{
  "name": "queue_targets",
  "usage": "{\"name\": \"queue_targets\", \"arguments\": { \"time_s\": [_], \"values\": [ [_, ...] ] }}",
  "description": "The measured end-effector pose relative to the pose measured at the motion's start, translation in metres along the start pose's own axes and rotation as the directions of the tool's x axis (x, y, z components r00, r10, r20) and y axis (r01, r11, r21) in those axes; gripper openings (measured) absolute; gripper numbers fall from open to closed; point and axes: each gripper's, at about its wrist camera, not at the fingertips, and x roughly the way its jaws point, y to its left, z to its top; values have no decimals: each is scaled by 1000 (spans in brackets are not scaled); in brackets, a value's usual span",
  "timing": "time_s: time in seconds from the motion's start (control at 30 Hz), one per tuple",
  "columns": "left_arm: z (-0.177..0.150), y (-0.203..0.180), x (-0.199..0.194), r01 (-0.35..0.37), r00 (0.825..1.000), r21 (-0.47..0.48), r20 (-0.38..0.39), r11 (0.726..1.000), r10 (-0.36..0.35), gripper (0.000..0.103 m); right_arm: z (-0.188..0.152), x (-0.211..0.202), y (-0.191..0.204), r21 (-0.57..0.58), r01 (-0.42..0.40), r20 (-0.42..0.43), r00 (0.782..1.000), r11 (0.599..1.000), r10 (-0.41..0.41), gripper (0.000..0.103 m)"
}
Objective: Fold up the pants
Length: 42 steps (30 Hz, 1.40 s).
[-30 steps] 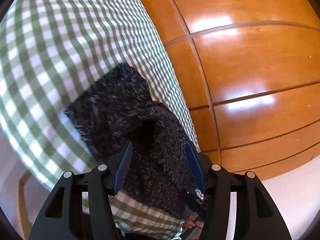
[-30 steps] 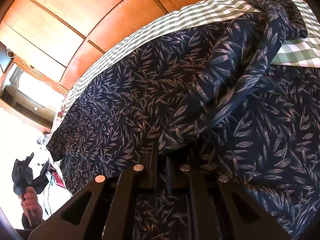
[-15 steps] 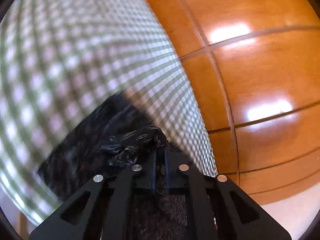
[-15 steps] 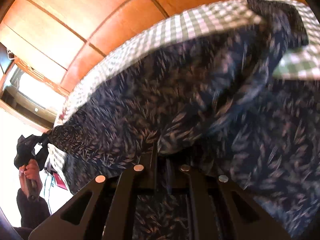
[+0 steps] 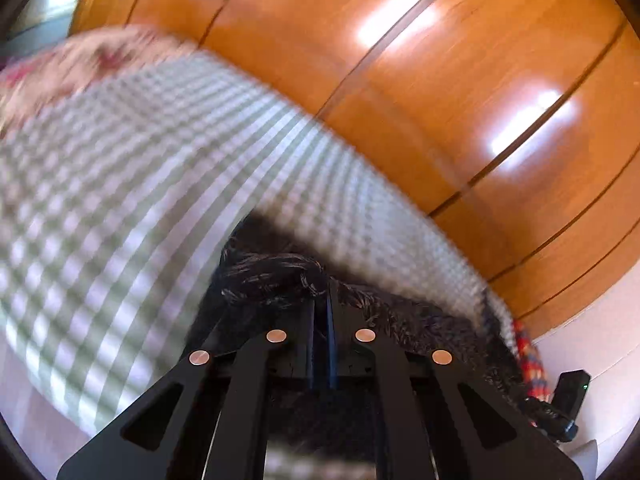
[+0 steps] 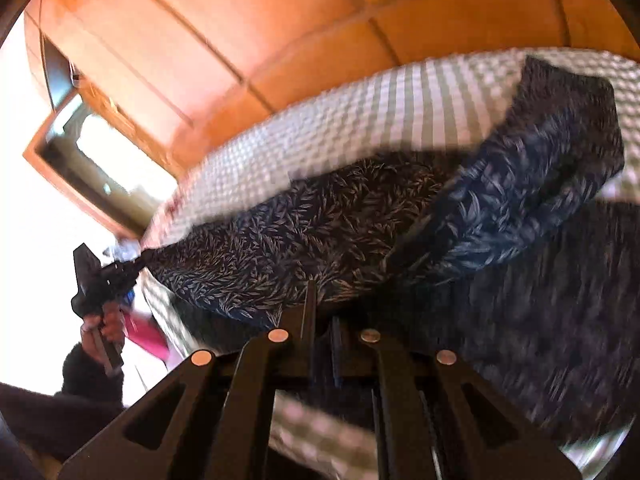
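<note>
Both pinched: left gripper (image 5: pixel 320 312) on bunched, leaf-printed navy pants (image 6: pixel 320 232), right gripper (image 6: pixel 322 312) likewise, above soft green-checked bedding (image 6: pixel 360 112), glossy wood panelling (image 5: pixel 440 80) behind.

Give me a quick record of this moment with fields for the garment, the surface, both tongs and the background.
garment: dark leaf-print pants, partly lifted and stretched between the two tongs, one leg trailing over the cloth
surface: green and white checked cloth
left tongs: shut on a bunched corner of the pants, also seen at far left of the right wrist view
right tongs: shut on the pants edge
background: glossy wooden panels
image quality: motion blur in both views
</note>
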Motion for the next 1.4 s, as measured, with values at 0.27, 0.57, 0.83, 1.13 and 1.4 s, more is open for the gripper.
{"name": "queue_targets", "arguments": {
  "time_s": [0.27, 0.57, 0.83, 1.13, 1.4],
  "values": [
    [-43, 33, 14, -73, 995, -67, -79, 995, 68, 4, -26, 33, -14, 25, 68, -66, 996, 997, -66, 5],
    [-43, 5, -13, -74, 997, 32, -14, 997, 74, 4, -25, 5, -12, 18, 41, -30, 999, 999, -40, 5],
    [-56, 31, 16, -109, 987, -42, -127, 993, 103, 4, -36, 31, -24, 22, 76, -71, 995, 997, -74, 5],
    [-32, 45, -40, -188, 982, -132, -17, 973, 187, 26, -28, 25, -44, 74, -9, -98, 995, 997, 16, 10],
    [-53, -48, -10, -154, 987, 225, -19, 962, 163, 26, -11, -40, -55, 24, 84, -33, 996, 996, -83, 49]
  ]
}}
